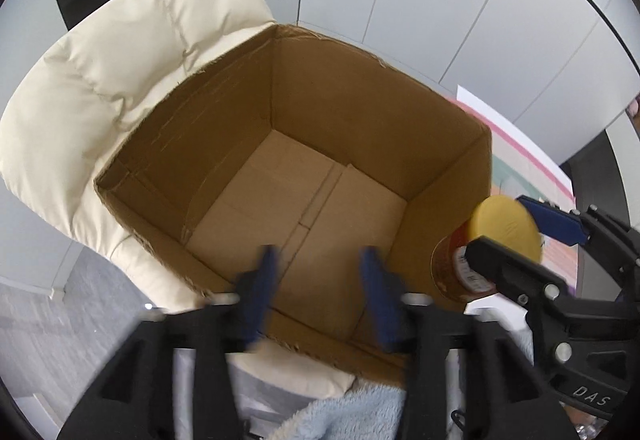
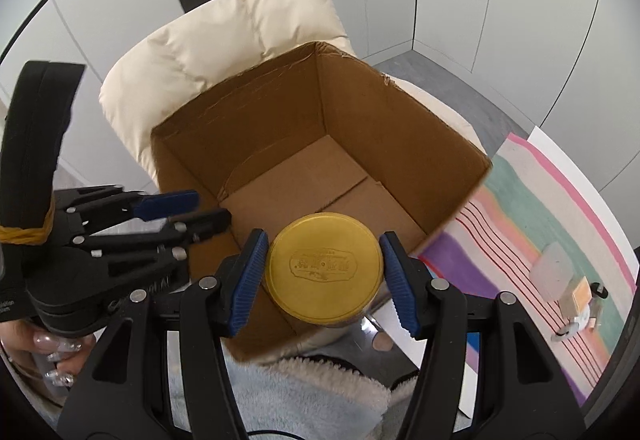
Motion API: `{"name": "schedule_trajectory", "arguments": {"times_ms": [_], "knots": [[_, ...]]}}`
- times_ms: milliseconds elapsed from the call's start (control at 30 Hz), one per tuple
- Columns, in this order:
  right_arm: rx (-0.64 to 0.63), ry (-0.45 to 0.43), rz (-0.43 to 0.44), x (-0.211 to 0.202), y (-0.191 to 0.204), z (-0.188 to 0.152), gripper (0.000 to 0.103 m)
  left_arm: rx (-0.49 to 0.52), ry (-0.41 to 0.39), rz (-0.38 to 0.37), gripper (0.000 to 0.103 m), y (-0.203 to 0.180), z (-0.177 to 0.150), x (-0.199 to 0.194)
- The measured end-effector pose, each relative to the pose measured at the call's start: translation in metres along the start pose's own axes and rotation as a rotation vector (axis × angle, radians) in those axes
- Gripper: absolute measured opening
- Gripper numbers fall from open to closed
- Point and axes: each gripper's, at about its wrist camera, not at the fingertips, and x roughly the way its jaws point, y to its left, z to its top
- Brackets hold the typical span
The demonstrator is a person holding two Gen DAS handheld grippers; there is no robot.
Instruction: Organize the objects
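Note:
An open, empty cardboard box (image 1: pixel 224 88) rests on a cream padded chair (image 1: pixel 100 52); it also shows in the right wrist view (image 2: pixel 400 128). My right gripper (image 2: pixel 323 272) is shut on a jar with a yellow lid (image 2: pixel 323 266) and holds it at the box's near right corner. In the left wrist view the jar (image 1: pixel 504 228) hangs just outside the box's right wall, held by the right gripper (image 1: pixel 516 236). My left gripper (image 1: pixel 320 288) is open and empty above the box's near edge; it also shows in the right wrist view (image 2: pixel 200 210).
A striped pastel mat (image 2: pixel 540 208) on a white table lies to the right, with a small translucent container (image 2: pixel 554 272) and a small boxy item (image 2: pixel 580 300) on it. A light blue fleece (image 2: pixel 300 400) lies below the box. Grey cabinet panels stand behind.

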Motion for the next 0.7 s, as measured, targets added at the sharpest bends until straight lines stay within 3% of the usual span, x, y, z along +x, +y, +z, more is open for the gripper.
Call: {"name": "schedule_trajectory", "arguments": {"times_ms": [33, 100, 700], "knots": [[0.013, 0.004, -0.006, 0.003, -0.002, 0.002, 0.083, -0.010, -0.011, 0.015, 0.066, 0.004, 0.002, 0.000], [0.017, -0.023, -0.036, 0.004, -0.005, 0.006, 0.094, -0.016, -0.017, 0.010, 0.068, 0.006, 0.005, 0.000], [0.040, -0.026, -0.055, 0.002, -0.023, -0.007, 0.095, -0.005, -0.010, 0.015, 0.071, 0.002, 0.009, -0.001]]}}
